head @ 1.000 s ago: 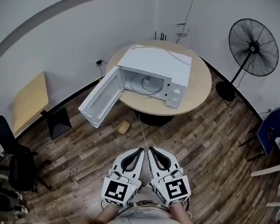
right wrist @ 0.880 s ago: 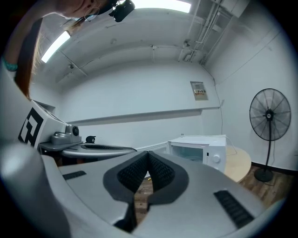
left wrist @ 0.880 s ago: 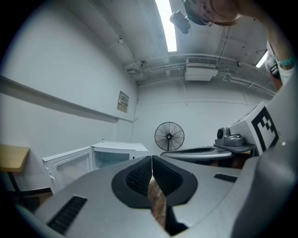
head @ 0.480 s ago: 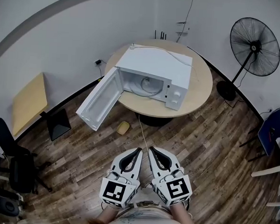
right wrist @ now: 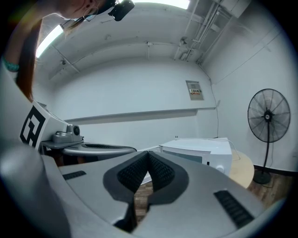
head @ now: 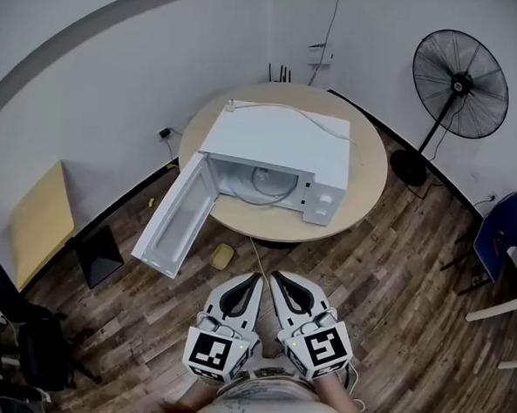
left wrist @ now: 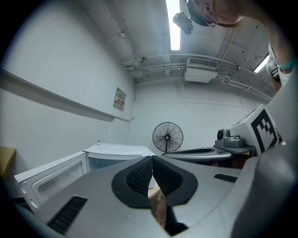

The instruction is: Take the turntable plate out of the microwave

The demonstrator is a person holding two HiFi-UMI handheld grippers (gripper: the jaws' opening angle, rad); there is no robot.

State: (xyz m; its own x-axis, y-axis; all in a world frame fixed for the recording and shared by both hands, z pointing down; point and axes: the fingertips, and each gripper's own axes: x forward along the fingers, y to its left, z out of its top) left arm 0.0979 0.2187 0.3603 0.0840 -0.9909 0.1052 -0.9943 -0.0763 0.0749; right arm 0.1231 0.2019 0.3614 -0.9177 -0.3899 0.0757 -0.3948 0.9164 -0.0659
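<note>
My left gripper (head: 256, 281) and right gripper (head: 276, 281) sit side by side in front of me, tips almost touching each other, both clenched with nothing between the pads, just as they were a second ago. What has changed is everything ahead of them. The white microwave (head: 280, 146) and the round table (head: 365, 177) it stands on now look larger and nearer in the head view. The small yellow object (head: 221, 257) on the floor has drawn closer to my left tips. The microwave door (head: 175, 215) hangs wide open to the left as before, jutting past the table's edge. The turntable plate (head: 264, 186) is still inside the cavity, lying flat on its floor, well apart from both grippers. A white cable (head: 290, 112) trails across the microwave's top, and a thin cord (head: 257, 252) runs over the wooden floor (head: 393, 297) from the table's base toward me. Beyond the table on the right, a black pedestal fan (head: 461, 72) stands by the white wall, with a blue chair (head: 499, 232) nearer the right edge. On the left, a pale yellow board (head: 39, 223) and a dark panel (head: 98, 254) lean near the wall, with a black chair (head: 8, 299) below them.
</note>
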